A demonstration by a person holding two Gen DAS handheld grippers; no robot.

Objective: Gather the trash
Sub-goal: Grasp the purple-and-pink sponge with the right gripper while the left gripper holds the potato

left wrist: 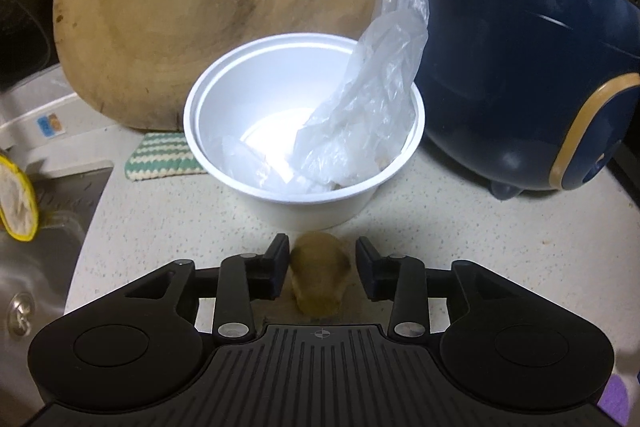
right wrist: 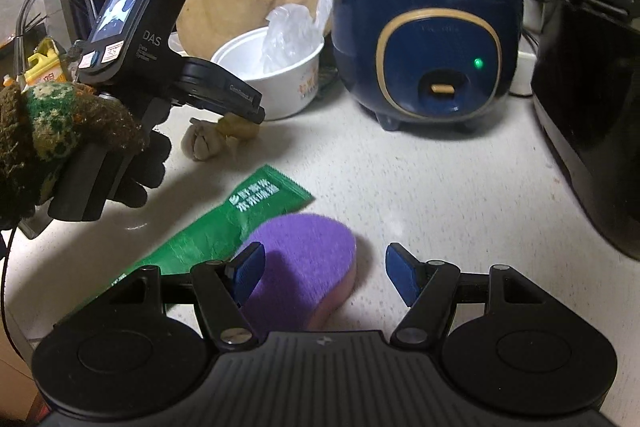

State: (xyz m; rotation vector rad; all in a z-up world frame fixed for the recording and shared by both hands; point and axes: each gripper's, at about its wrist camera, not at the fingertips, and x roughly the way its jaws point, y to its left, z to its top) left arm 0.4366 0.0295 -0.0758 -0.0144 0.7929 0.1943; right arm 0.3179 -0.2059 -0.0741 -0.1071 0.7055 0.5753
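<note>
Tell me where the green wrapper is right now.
The green wrapper lies flat on the counter in the right wrist view, left of centre, its near end tucked under the purple sponge.

Both wrist views look steeply down, close, sharing the white bowl (left wrist: 304,131).

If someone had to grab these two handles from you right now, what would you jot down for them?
Left gripper: open, fingers either side of a brownish scrap on the counter, not gripping it.
Right gripper: open, empty, above the purple sponge.
Done: plastic wrap sits in the white bowl.
Left: the brownish scrap and the green wrapper on the counter.
</note>
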